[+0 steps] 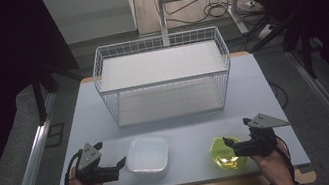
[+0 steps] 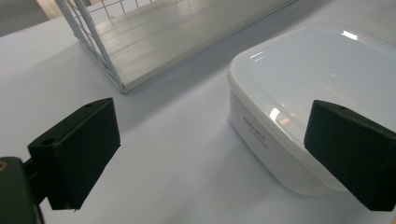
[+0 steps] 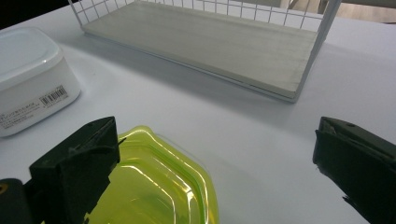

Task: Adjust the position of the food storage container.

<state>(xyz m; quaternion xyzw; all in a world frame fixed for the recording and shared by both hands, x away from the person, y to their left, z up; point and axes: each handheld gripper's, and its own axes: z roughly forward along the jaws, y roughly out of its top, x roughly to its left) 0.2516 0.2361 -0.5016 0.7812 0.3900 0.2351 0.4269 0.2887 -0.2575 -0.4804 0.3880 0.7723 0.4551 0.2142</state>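
White square plastic container [image 1: 147,155] with lid sits on the bench [image 1: 182,120], just off the left hand-held gripper [image 1: 122,163] tip; jaws wide, nothing between them. Yellow-green translucent lidded tub [image 1: 224,152] lies right under the right hand-held gripper [image 1: 229,145], also wide and empty, near jaw over its rim. White wire rack [image 1: 163,75] stands well beyond both. Risk, as I read it: the white container looks wide and slick, so an off-centre pinch could skid it. A shallow bite on the tub's lid lip could tip it or pop the lid.
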